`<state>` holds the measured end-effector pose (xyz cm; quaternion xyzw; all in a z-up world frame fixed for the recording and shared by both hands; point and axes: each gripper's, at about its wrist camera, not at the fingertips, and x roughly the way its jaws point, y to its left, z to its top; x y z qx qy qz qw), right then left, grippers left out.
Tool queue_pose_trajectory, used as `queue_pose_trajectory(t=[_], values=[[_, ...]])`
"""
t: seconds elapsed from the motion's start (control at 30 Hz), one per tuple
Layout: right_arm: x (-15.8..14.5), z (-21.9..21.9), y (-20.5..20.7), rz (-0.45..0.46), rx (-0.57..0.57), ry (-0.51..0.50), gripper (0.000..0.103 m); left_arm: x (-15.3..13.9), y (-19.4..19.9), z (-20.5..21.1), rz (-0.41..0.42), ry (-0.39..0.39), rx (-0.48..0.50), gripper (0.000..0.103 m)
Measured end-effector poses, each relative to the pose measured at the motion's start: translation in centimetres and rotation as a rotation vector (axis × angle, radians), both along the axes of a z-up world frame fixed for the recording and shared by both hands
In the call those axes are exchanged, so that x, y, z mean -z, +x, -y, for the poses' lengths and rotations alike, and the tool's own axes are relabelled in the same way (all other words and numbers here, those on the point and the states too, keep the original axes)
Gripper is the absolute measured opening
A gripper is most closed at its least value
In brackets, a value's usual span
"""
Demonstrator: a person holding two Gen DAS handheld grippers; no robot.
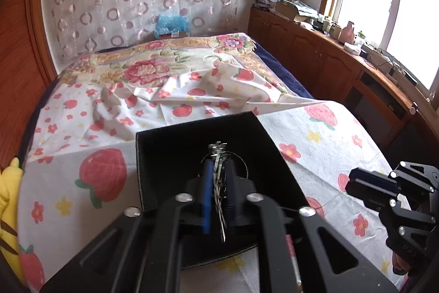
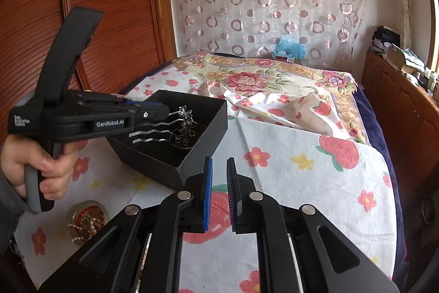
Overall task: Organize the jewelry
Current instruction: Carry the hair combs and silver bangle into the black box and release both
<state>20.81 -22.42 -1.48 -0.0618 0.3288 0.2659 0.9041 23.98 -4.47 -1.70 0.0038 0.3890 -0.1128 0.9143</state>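
Observation:
A black open box [image 1: 153,155] sits on the strawberry-print sheet; it also shows in the right wrist view [image 2: 208,111]. My left gripper [image 1: 218,164] is shut on a silver hair comb [image 1: 219,183] with wavy prongs and a flowery top, held over the inside of the box. In the right wrist view the left gripper [image 2: 162,111] and the comb [image 2: 178,125] show from the side. My right gripper [image 2: 218,164] is empty, its jaws a narrow gap apart, just right of the box's near corner. A small gold dish of beaded jewelry [image 2: 87,221] lies at the lower left.
The bed [image 2: 301,164] carries a rumpled strawberry sheet and a floral quilt [image 2: 247,78]. A wooden wardrobe [image 2: 109,18] stands on the left, and low wooden cabinets [image 1: 315,51] with clutter stand under the window on the right. A yellow plush toy [image 1: 8,183] lies at the left edge.

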Motion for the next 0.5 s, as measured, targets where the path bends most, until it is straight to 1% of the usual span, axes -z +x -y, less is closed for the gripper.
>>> queue_pose_trajectory(t=[0.03,0.13,0.2,0.33,0.5], values=[[0.0,-0.1,-0.2,0.002,0.001,-0.001,0.013,-0.2,-0.1,0.1,0.007,0.004,-0.003,0.025],[-0.1,-0.2,-0.6,0.002,-0.002,-0.001,0.013,-0.8,-0.8,-0.1,0.036,0.03,-0.017,0.034],[-0.2,-0.2,-1.2,0.008,-0.007,-0.003,0.013,-1.2,-1.5,-0.3,0.055,0.044,-0.017,0.037],[-0.1,-0.3,-2.5,0.001,-0.022,-0.002,0.013,-1.9,-2.8,-0.8,0.083,0.056,-0.014,0.039],[0.1,-0.1,-4.3,-0.019,-0.033,-0.009,0.013,-2.4,-4.8,-1.5,0.105,0.051,-0.011,0.04]])
